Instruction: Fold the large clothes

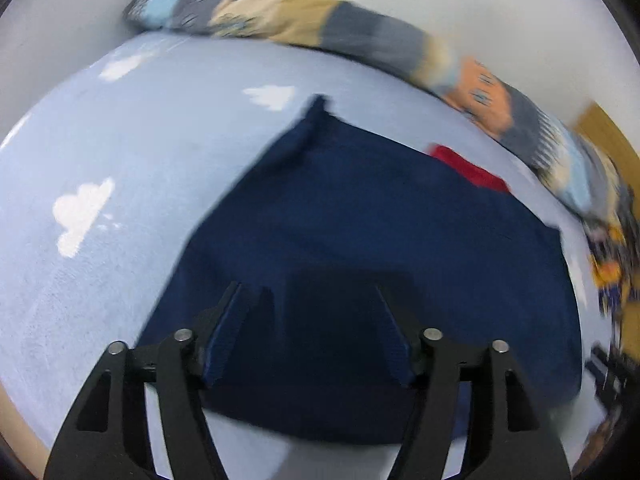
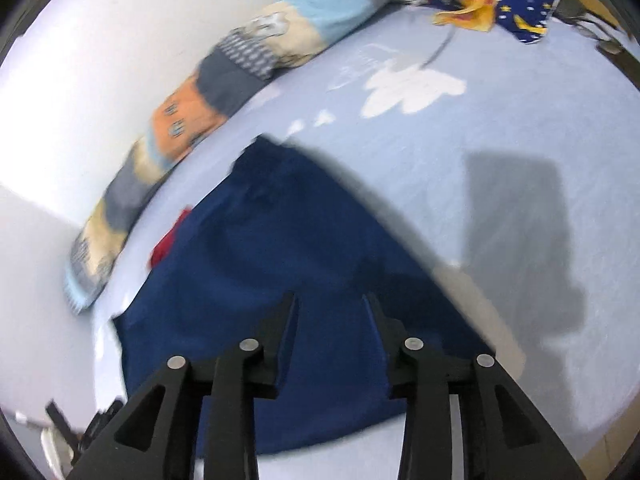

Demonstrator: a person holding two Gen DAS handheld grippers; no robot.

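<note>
Navy garment spread over pale blue cloud-print sheet, filling centre to 4 o'clock in left wrist view. Already doubled, by the look of it: outline compact, near edge thick and rounded at 6 o'clock, one narrow corner poking toward 12 o'clock. Red cloth peeking from under far edge at 2 o'clock; whether lining or separate piece, cannot tell. Patchwork bolster along wall from 11 to 3 o'clock.

Left gripper hanging over near half of garment, jaws wide apart, nothing clamped; fabric visible in gap but not pinched by pads.

Right wrist view: same navy garment running from 11 o'clock down to 6, red cloth at 9 o'clock edge, bolster along wall from 8 to 1 o'clock. Right gripper over near right part of garment, jaws partly open, gripping nothing; pads clear of cloth as far as blur allows. Heap of patterned fabric at 1 o'clock, well apart.

Judgement: at least one fold laid and let go, neither claw holding. Likely left: further fold to shrink bundle, some smoothing. Blur heavy in both views; creases unreadable.
</note>
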